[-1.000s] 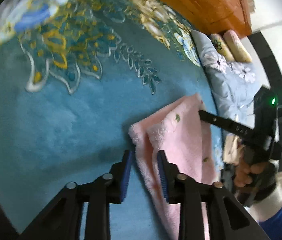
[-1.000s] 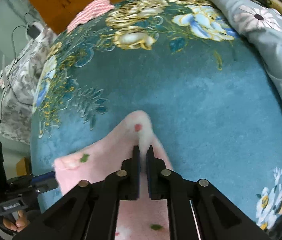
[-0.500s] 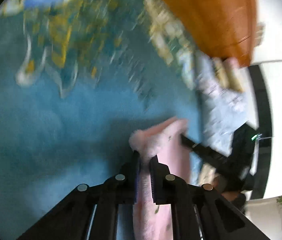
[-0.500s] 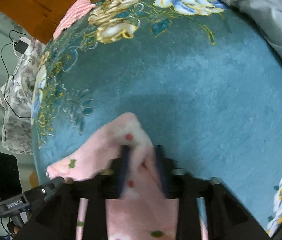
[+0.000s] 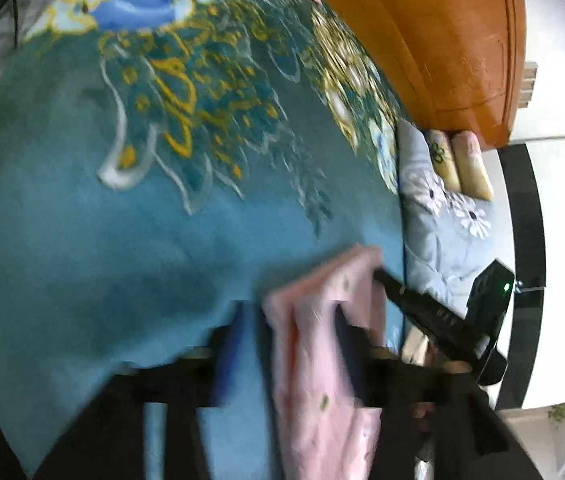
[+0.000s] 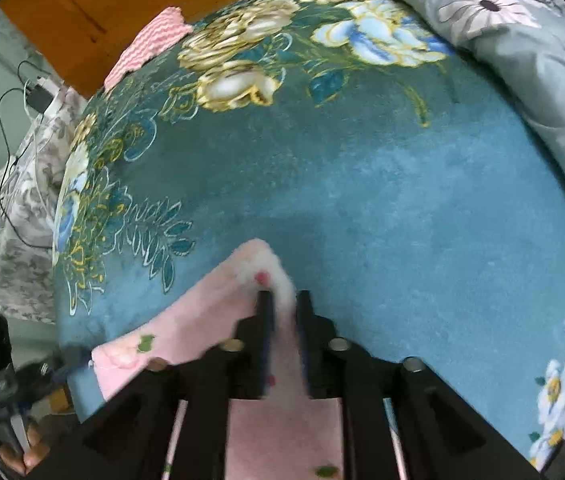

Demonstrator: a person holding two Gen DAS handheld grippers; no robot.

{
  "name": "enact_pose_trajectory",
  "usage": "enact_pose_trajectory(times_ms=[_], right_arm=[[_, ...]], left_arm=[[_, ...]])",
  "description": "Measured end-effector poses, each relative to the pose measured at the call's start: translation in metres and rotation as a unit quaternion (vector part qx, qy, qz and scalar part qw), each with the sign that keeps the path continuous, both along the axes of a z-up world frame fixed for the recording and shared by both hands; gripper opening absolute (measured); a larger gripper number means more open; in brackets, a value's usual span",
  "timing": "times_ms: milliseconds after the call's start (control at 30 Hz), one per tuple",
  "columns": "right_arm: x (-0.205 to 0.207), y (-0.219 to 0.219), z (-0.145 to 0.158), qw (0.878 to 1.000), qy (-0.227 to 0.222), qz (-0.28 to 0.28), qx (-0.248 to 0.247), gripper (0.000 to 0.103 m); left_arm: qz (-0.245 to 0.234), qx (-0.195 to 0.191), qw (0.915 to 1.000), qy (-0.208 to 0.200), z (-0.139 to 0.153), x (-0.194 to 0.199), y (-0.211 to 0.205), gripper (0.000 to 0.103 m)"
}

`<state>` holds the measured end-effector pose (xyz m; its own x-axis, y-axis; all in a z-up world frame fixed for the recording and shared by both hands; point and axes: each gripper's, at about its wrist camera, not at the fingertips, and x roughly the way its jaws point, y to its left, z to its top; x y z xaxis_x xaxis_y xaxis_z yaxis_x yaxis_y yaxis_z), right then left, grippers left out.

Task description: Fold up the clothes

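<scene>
- The pink fleece garment with small green and red motifs lay on the teal plush bed blanket with a gold and blue floral pattern, near that blanket's close edge, with one folded corner toward the blanket's middle.
- The left hand-held gripper pointed down at the garment's left corner. Its jaws were opening and stood fairly wide; the picture was blurred by motion.
- The garment's edge lay between the left jaws, against the right one. The blue-padded left finger stood clear of the cloth, over bare blanket.
- The right hand-held gripper pointed steeply down at the garment's other corner. Its jaws were opening, with a narrow gap.
- A white fluffy fold of the garment stood between the right jaws; neither pad visibly pressed on it.
- In the left wrist view, the right gripper's black body with a green light was seen at the garment's far side, held by a hand.
- A grey quilt with white flower print lay along the blanket's right side.
- A pink knitted cloth lay at the blanket's far edge, against the orange wooden headboard.
- A grey patterned bundle with cables sat to the left of the bed.
</scene>
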<state>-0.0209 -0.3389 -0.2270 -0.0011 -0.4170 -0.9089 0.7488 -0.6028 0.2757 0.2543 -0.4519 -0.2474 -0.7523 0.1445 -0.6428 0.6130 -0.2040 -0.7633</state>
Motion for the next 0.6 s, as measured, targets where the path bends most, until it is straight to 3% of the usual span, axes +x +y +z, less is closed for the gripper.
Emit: enact_pose_trajectory(times_ms=[33, 133, 267, 333, 367, 467, 533, 600], right_arm=[[-0.001, 0.005, 0.006, 1.000, 0.006, -0.013, -0.008, 0.062], [0.002, 0.033, 0.030, 0.998, -0.003, -0.047, -0.050, 0.062], [0.023, 0.083, 0.057, 0.996, 0.002, -0.068, -0.065, 0.062], [0.036, 0.109, 0.064, 0.995, 0.003, -0.078, -0.061, 0.062], [0.042, 0.126, 0.067, 0.995, 0.001, -0.087, -0.057, 0.062], [0.059, 0.187, 0.075, 0.990, -0.006, -0.132, -0.057, 0.062], [0.067, 0.232, 0.080, 0.983, -0.013, -0.169, -0.065, 0.062], [0.073, 0.277, 0.084, 0.973, -0.024, -0.213, -0.082, 0.062]], left_arm=[[-0.010, 0.003, 0.9999, 0.000, -0.001, -0.005, 0.005, 0.064], [-0.027, -0.002, 0.9995, -0.017, -0.006, -0.020, 0.010, 0.064], [-0.020, -0.005, 0.9991, -0.037, -0.013, -0.034, 0.008, 0.062], [-0.001, 0.002, 0.9993, -0.037, -0.015, -0.037, 0.003, 0.039], [0.001, -0.001, 0.9992, -0.039, -0.012, -0.039, 0.002, 0.018], [-0.013, -0.031, 0.9984, -0.045, 0.015, -0.046, 0.006, 0.017], [-0.046, -0.078, 0.9958, -0.005, 0.060, -0.051, 0.026, 0.017], [-0.091, -0.127, 0.9872, 0.031, 0.105, -0.058, 0.054, 0.017]])
